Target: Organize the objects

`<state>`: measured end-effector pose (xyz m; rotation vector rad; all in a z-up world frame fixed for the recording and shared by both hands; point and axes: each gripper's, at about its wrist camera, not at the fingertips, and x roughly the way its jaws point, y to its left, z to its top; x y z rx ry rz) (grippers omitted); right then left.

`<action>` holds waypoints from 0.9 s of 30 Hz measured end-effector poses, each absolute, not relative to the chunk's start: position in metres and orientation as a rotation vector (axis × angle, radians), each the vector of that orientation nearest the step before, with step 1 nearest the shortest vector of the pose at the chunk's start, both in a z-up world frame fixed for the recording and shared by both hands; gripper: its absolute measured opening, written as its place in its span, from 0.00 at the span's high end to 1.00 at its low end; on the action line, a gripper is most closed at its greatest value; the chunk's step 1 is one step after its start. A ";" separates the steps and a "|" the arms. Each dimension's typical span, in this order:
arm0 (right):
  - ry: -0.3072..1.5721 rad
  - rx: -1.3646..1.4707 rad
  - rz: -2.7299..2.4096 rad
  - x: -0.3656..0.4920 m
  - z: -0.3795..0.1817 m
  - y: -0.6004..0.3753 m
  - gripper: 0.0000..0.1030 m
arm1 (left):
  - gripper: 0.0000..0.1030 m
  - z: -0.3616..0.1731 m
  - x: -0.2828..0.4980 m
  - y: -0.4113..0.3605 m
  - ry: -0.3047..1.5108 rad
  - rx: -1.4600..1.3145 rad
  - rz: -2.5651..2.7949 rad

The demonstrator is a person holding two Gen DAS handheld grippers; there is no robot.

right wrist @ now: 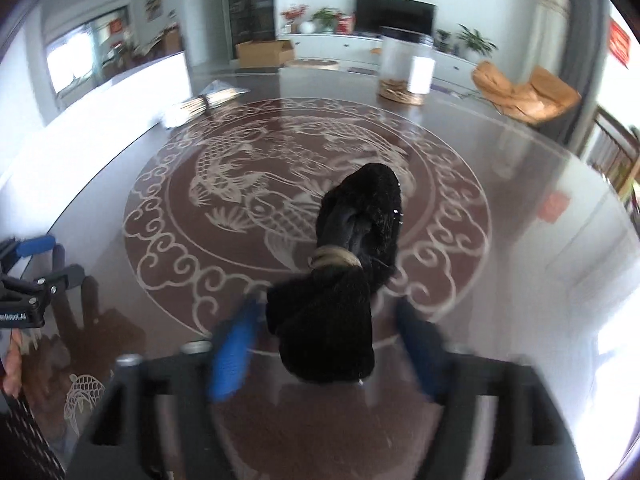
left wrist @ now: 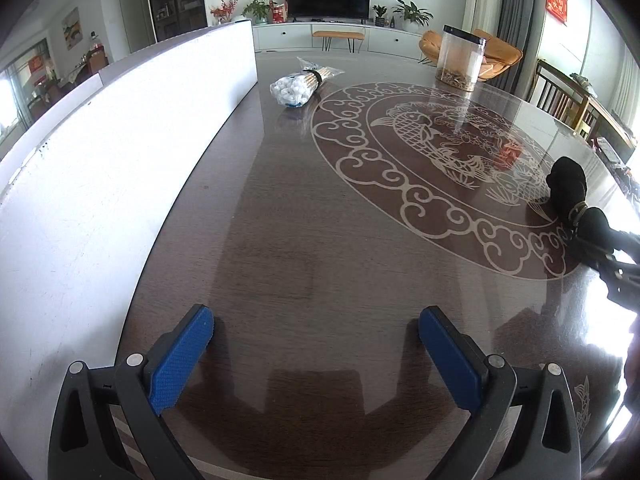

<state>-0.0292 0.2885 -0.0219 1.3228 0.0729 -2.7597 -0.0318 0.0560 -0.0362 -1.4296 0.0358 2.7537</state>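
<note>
A black fuzzy bundle [right wrist: 360, 208], cinched in the middle by a pale band [right wrist: 334, 259], lies on the dark patterned table [right wrist: 160, 288]. In the blurred right wrist view its near end sits between the blue pads [right wrist: 234, 344] of my right gripper [right wrist: 328, 312]; the jaws stand wide, with a gap on each side, so the gripper is open. From the left wrist view the bundle [left wrist: 568, 184] lies at the far right, with the right gripper [left wrist: 616, 264] behind it at the frame edge. My left gripper [left wrist: 316, 316] hovers open over bare table with nothing between its pads.
A tall white box [left wrist: 120, 140] runs along the table's left side. A bag of cotton swabs [left wrist: 296, 86] lies near its far end. A clear jar with a black lid [left wrist: 460, 60] stands at the back right. Wooden chairs [left wrist: 568, 100] line the right edge.
</note>
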 end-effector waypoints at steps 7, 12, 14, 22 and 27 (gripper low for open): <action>0.035 1.382 -2.756 -0.033 -0.026 0.291 0.08 | 0.00 -0.036 -0.032 0.056 0.036 -1.429 2.754; 0.073 1.400 -2.742 -0.032 -0.030 0.288 0.02 | 0.00 -0.036 -0.032 0.056 0.036 -1.429 2.754; 0.068 1.404 -2.740 -0.031 -0.032 0.288 0.01 | 0.00 -0.036 -0.032 0.056 0.036 -1.429 2.754; 0.071 1.405 -2.739 -0.033 -0.033 0.287 0.00 | 0.00 -0.036 -0.032 0.056 0.036 -1.429 2.754; 0.071 1.405 -2.739 -0.033 -0.033 0.287 0.00 | 0.00 -0.036 -0.032 0.056 0.036 -1.429 2.754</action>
